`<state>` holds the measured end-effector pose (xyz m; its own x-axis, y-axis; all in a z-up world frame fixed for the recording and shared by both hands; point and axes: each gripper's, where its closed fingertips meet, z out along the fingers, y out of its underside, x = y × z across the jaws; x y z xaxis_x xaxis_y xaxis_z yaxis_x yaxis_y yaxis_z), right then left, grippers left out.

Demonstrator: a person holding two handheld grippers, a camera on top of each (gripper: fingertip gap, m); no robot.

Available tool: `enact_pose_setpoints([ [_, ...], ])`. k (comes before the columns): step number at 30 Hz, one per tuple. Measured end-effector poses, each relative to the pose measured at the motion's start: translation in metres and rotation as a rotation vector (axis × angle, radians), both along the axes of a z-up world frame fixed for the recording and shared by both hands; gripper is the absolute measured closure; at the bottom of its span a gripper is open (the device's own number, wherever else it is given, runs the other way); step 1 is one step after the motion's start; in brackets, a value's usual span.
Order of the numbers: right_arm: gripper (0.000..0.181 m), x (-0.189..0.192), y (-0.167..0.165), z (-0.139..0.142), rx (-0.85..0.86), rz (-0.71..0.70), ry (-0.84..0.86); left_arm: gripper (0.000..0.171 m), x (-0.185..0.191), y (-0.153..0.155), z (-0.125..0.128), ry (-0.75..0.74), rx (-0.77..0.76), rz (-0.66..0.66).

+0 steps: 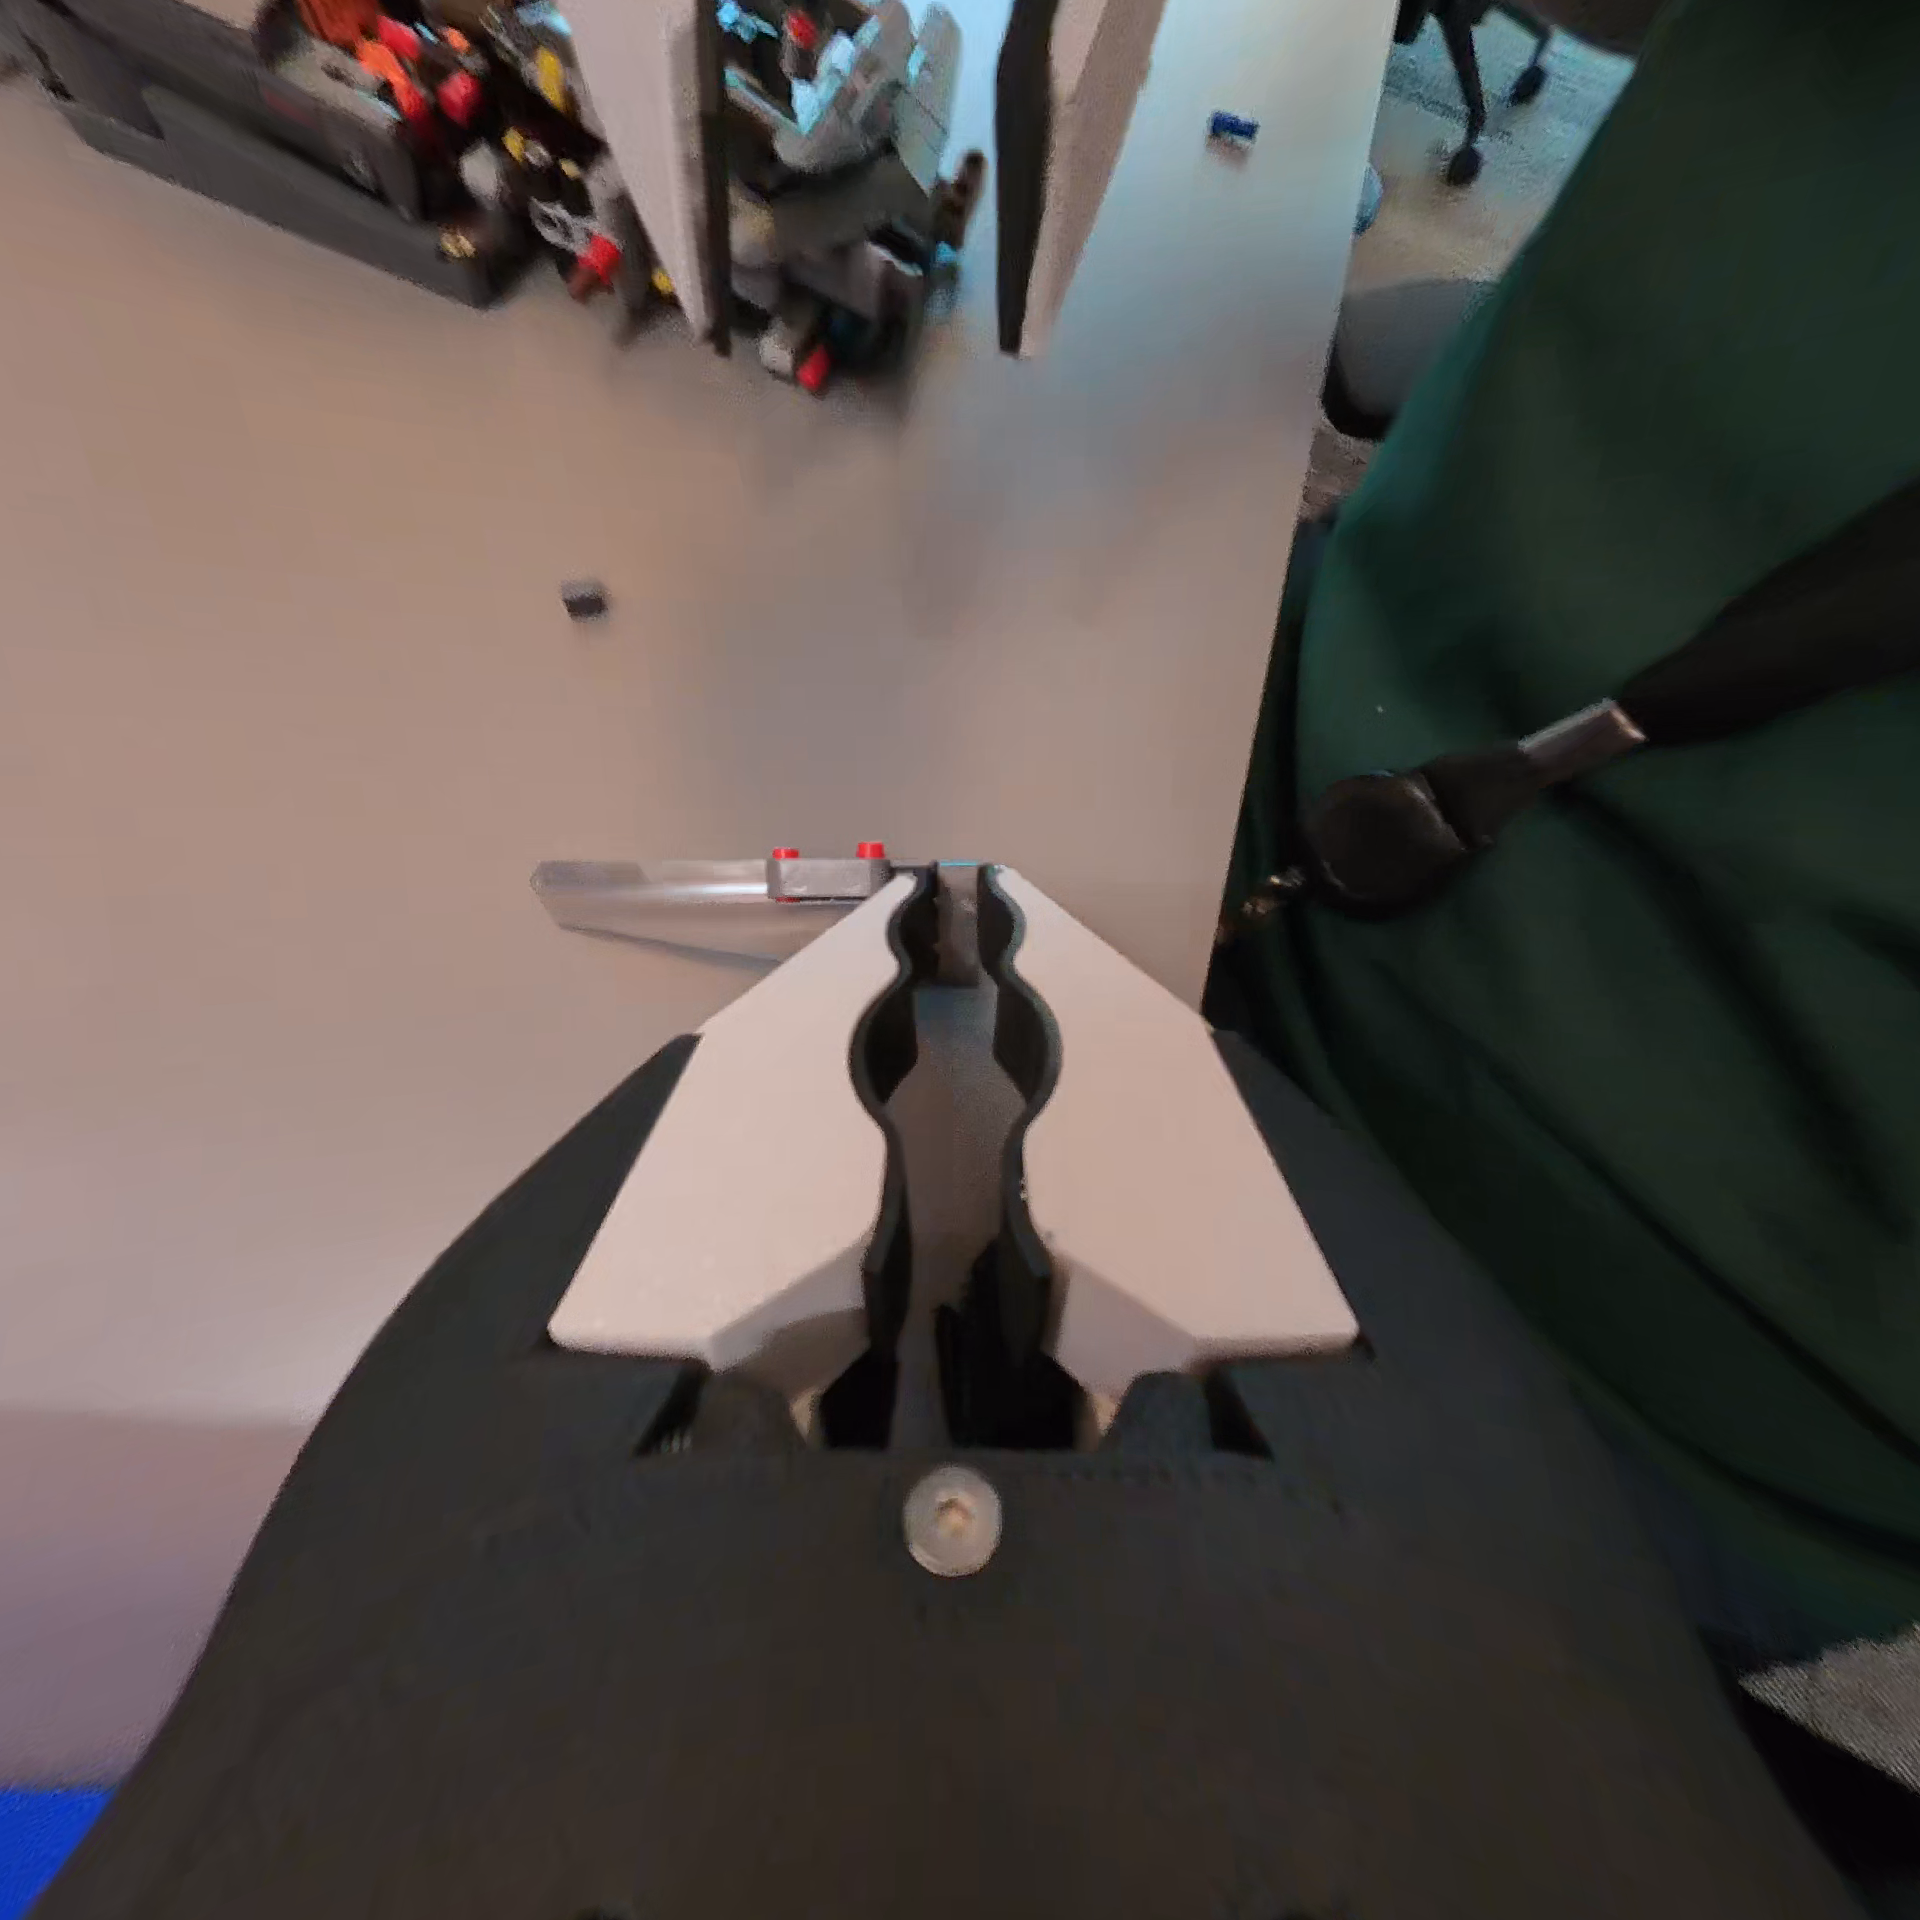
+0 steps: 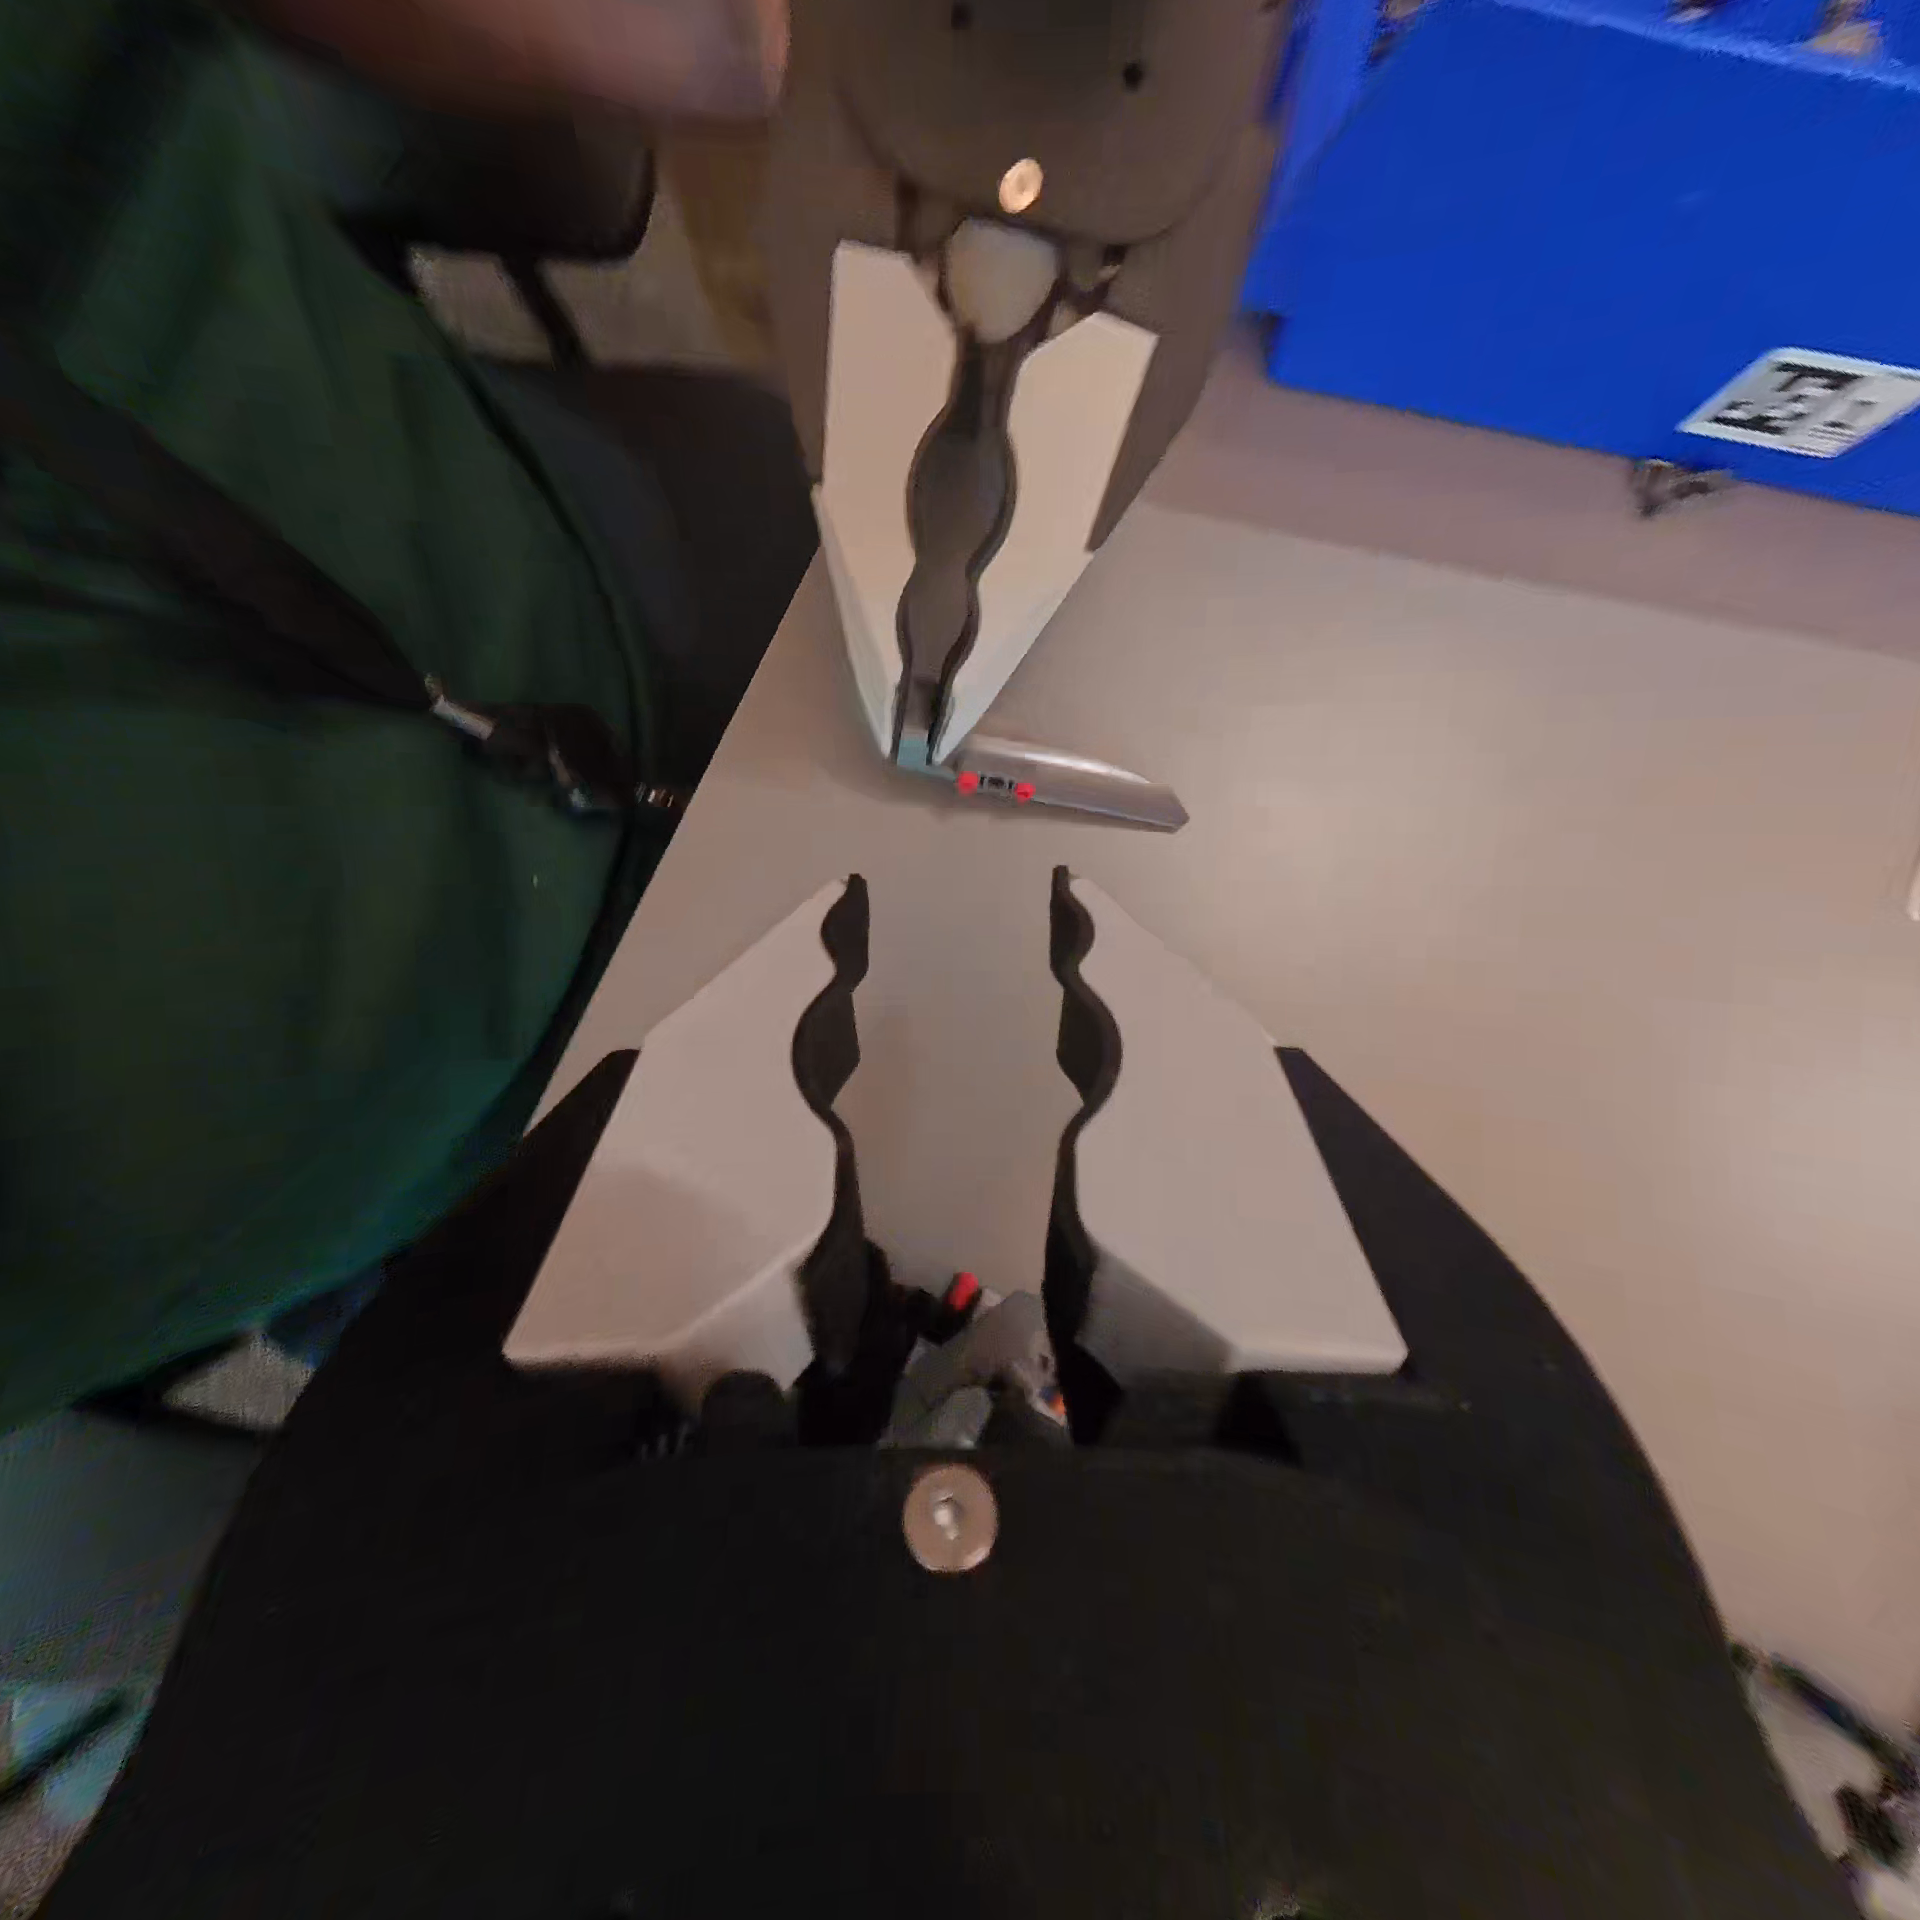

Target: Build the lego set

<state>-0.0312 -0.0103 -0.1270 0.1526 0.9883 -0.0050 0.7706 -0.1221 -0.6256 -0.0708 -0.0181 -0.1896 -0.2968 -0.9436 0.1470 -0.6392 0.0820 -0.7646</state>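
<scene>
My left gripper (image 1: 951, 883) is shut on the end of a long grey lego panel (image 1: 665, 899) that carries two red pins (image 1: 871, 849). It holds the panel near the table's edge. In the right wrist view the left gripper (image 2: 920, 743) points toward me, with the panel (image 2: 1081, 798) sticking out to the right. My right gripper (image 2: 956, 881) is open and empty, a short way in front of the panel. In the left wrist view the right gripper (image 1: 862, 338) hangs open over a partly built grey lego model (image 1: 821, 177).
A dark tray (image 1: 312, 177) with several loose red, yellow and black parts sits at the far left. A small dark piece (image 1: 584, 600) and a blue piece (image 1: 1233, 127) lie on the beige table (image 1: 312, 727). A blue bin (image 2: 1558, 208) stands beyond. A person in green (image 1: 1610, 935) stands at the table edge. About 8 cm separates my left fingertips from my right. The small dark piece (image 1: 584, 600) sits 9 cm or so from the ends of my right fingers.
</scene>
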Motion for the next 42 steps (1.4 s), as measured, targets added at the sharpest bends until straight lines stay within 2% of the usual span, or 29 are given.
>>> enact_pose_setpoints([
  [6,0.145,0.028,0.016,0.020,-0.019,-0.410,0.182,0.166,0.034,0.002,0.031,-0.142,0.069,0.058],
  [11,0.140,0.053,0.023,0.047,-0.041,-0.584,0.382,0.166,0.064,0.008,0.081,-0.312,0.186,0.092],
  [16,0.138,0.078,0.039,0.084,-0.119,-0.710,0.746,0.166,0.093,0.013,0.139,-0.461,0.398,0.117],
  [21,0.132,0.085,0.040,0.100,-0.263,-0.657,0.951,0.166,0.115,0.011,0.169,-0.532,0.558,0.099],
  [22,0.136,0.085,0.039,0.102,-0.296,-0.640,0.992,0.166,0.118,0.011,0.172,-0.536,0.586,0.103],
  [24,0.145,0.086,0.036,0.106,-0.342,-0.592,1.048,0.166,0.123,0.007,0.174,-0.538,0.603,0.080],
  [29,0.134,0.095,0.027,0.120,-0.449,-0.501,1.205,0.166,0.130,0.006,0.179,-0.549,0.641,0.088],
  [33,0.136,0.087,0.017,0.121,-0.519,-0.418,1.241,0.166,0.134,0.001,0.176,-0.563,0.654,0.064],
  [35,0.150,0.084,0.013,0.124,-0.548,-0.366,1.278,0.166,0.136,-0.001,0.179,-0.581,0.654,0.059],
  [37,0.153,0.084,0.009,0.131,-0.574,-0.313,1.344,0.166,0.136,-0.006,0.181,-0.595,0.656,0.042],
  [38,0.161,0.083,0.007,0.135,-0.579,-0.282,1.373,0.166,0.135,-0.007,0.183,-0.606,0.663,0.040],
  [42,0.169,0.079,0.001,0.139,-0.497,-0.243,1.367,0.166,0.133,-0.012,0.188,-0.632,0.670,0.030],
])
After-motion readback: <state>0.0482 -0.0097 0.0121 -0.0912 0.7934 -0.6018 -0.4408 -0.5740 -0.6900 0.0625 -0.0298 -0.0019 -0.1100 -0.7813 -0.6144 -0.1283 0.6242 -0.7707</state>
